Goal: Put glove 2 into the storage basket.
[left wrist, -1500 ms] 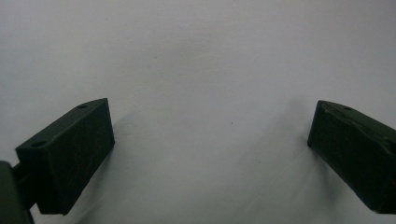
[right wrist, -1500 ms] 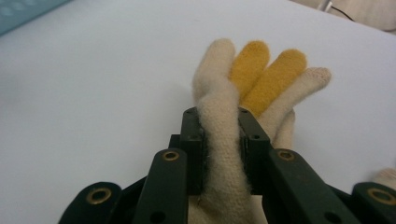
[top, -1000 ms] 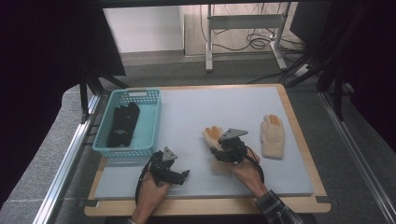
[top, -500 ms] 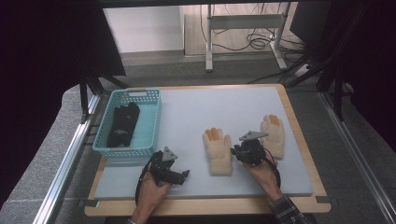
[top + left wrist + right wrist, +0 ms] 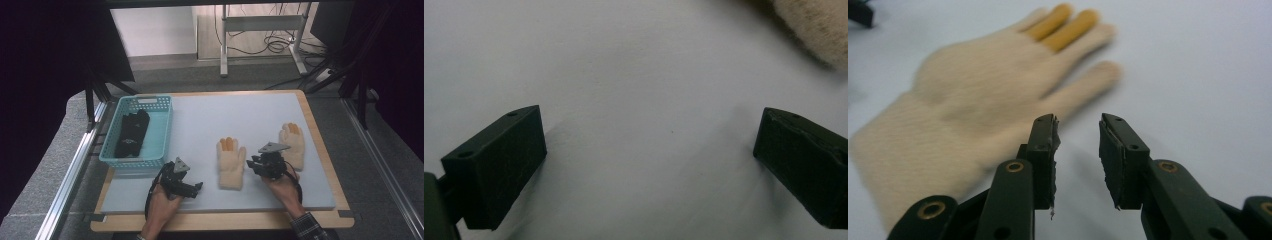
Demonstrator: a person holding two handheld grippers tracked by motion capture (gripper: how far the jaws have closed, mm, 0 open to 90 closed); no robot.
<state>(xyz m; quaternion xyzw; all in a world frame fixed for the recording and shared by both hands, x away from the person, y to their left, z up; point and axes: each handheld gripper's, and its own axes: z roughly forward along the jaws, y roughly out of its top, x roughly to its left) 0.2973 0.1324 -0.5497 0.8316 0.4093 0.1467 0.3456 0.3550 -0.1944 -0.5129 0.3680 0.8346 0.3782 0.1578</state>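
The work in hand looks like sorting gloves: two cream gloves lie flat on the grey mat [image 5: 200,120], and a teal basket [image 5: 159,131] with a dark glove [image 5: 131,132] inside stands far to the left.

Right gripper [image 5: 264,163] sits btw. the two cream gloves. Its jaws have just been closing and then opening a little again; they stand narrowly apart, nothing btw. them, bare mat under them. In the right gripper view the middle glove [image 5: 993,80] lies just to the left of the jaws, its thumb close in front of the left jaw. The other cream glove [image 5: 294,142] is just beside the gripper on its right.

Left gripper [image 5: 184,186] rests low on the mat, jaws wide open and empty; a corner of the middle glove [image 5: 819,30] shows ahead and to its right.

My judgement: the step is the approach to a cream glove, not yet a grip. Next move calls for lowering the jaws over a glove edge, e.g. cuff or thumb, and pinching thin fabric against the mat.

Room: open mat ahead of both grippers. The wooden rim [image 5: 320,135] is just past the right glove, so less room on that side.
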